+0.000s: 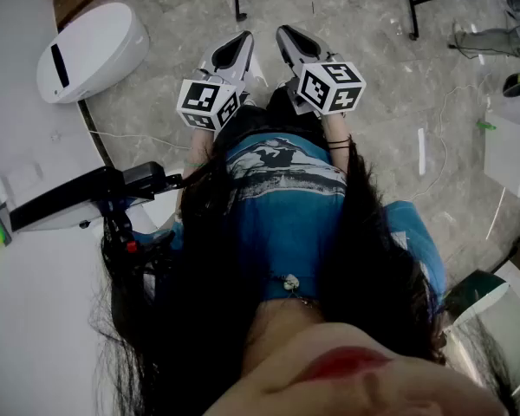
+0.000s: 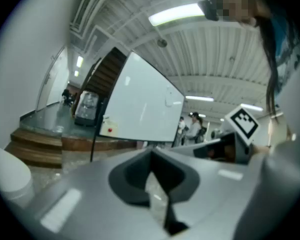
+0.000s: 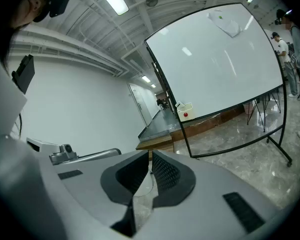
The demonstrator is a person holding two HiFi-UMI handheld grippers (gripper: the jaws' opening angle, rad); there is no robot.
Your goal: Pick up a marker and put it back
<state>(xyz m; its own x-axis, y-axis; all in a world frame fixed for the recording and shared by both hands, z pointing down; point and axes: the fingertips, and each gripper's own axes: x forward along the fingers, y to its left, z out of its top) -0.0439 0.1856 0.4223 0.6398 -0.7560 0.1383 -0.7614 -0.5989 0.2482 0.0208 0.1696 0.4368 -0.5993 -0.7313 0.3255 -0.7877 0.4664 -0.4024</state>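
Observation:
No marker shows in any view. In the head view my left gripper (image 1: 240, 40) and right gripper (image 1: 287, 33) are held side by side in front of the person's body, above the marble floor, their marker cubes facing up. Each one's jaws meet at the tips with nothing between them. The left gripper (image 2: 151, 153) points at a tilted whiteboard (image 2: 137, 104) across the room. Past the right gripper (image 3: 151, 155) stands the same whiteboard (image 3: 215, 64) on its black frame, with a small box with a red dot (image 3: 185, 112) at its lower left corner.
A white oval device (image 1: 91, 50) lies at the upper left beside a white table (image 1: 22, 319). A black arm-like fixture (image 1: 78, 193) reaches out from that table. Black stand legs (image 1: 416, 7) cross the floor ahead. White boxes (image 1: 511, 146) stand at the right. People (image 2: 192, 128) stand far off.

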